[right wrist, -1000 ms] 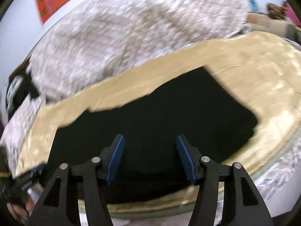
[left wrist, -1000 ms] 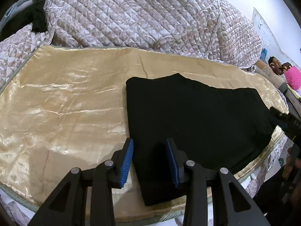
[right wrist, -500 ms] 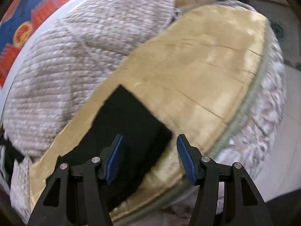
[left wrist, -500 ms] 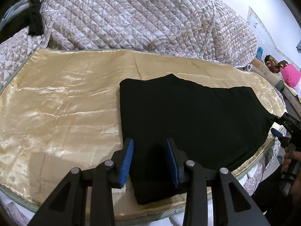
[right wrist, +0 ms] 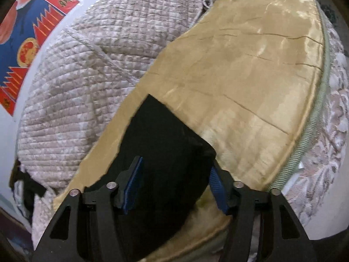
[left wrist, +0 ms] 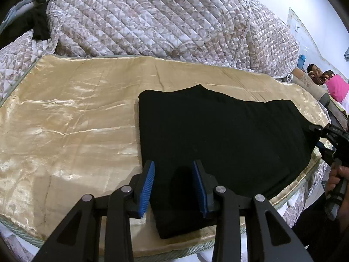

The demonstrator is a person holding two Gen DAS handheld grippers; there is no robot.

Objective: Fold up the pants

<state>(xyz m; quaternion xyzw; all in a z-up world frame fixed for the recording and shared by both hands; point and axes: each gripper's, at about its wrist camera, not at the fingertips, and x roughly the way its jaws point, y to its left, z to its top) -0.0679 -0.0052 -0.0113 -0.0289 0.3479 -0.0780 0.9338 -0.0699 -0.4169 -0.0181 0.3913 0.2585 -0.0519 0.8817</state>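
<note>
The black pants [left wrist: 218, 144] lie folded flat on a gold satin cloth [left wrist: 69, 126]. My left gripper [left wrist: 173, 185] is open, its blue pads over the near left corner of the pants, holding nothing. My right gripper [right wrist: 174, 183] is open over the pants' right end [right wrist: 161, 152], with the fabric between its blue pads. The right gripper also shows in the left wrist view [left wrist: 331, 139] at the pants' far right edge, held by a hand.
A quilted floral blanket [left wrist: 163, 19] is heaped behind the gold cloth. The bed's green-trimmed edge [right wrist: 314, 118] runs along the right. A red and blue poster [right wrist: 24, 41] hangs on the wall. People [left wrist: 327, 80] sit at the far right.
The right gripper swung from the pants' middle to their right end and moved in close over the edge. The left gripper stayed open over the near left corner, drifting slightly.
</note>
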